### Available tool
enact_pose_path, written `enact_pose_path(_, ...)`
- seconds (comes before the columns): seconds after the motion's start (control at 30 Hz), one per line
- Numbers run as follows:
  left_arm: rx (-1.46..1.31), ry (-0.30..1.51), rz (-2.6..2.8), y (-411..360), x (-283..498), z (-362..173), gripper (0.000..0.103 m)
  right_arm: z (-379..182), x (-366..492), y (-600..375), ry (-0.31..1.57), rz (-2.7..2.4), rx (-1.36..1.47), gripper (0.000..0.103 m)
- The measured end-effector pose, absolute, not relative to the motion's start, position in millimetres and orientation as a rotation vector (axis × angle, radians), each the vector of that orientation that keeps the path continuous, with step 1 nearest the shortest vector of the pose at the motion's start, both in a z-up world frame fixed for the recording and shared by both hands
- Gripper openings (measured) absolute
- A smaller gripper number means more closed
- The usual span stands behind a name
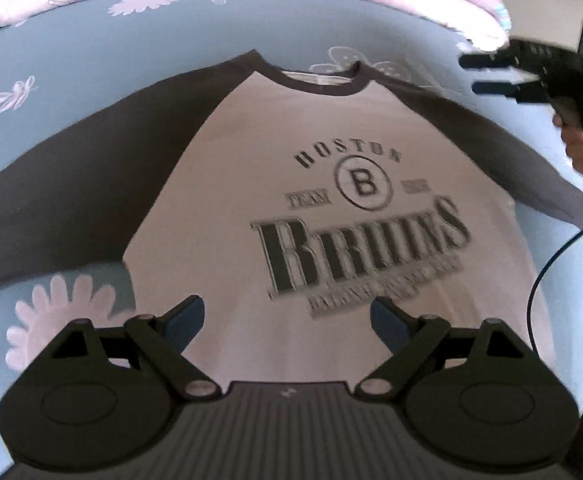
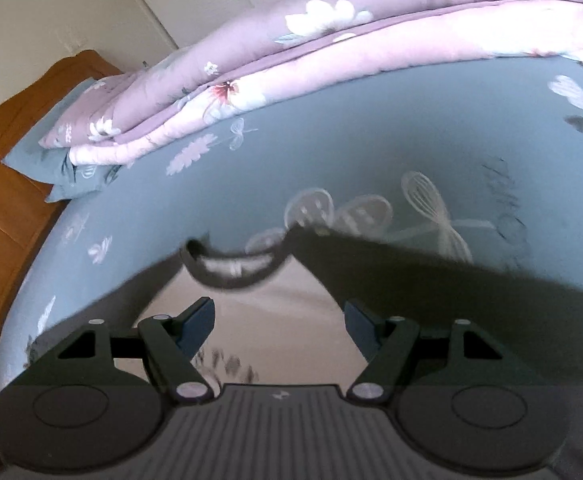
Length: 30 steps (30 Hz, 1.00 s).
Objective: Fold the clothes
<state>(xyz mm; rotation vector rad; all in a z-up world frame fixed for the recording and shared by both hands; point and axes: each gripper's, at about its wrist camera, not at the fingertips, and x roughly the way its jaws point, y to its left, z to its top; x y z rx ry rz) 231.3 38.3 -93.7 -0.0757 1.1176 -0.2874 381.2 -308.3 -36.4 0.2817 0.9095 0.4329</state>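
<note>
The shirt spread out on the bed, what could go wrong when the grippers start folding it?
The cable trailing beside the right gripper runs close to the shirt and its right sleeve, so it might snag or get folded in. Both grippers are open and hold nothing; the left gripper could pinch the blue bedsheet along with the thin fabric.

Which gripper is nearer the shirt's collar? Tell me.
Right. The right gripper hovers open just short of the collar. The left gripper is open over the shirt's lower part, with the whole print between it and the collar.
</note>
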Motion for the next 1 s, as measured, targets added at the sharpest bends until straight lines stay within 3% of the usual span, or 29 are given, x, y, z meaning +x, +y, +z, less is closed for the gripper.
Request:
enact_pose_path(0.43, -0.179, 1.079, -0.292, 61, 273, -127, 0.090, -123, 466, -261, 1.016, 0.371, 0.287, 0.076)
enact_pose_path(0.7, -0.194, 1.111, -0.256, 73, 272, -152, 0.090, -123, 473, -252, 0.947, 0.321, 0.253, 0.076)
enact_pose_path(1.0, -0.111, 1.033, -0.326, 58, 231, -127, 0.090, -72, 437, -175, 1.001, 0.618, 0.203, 0.077)
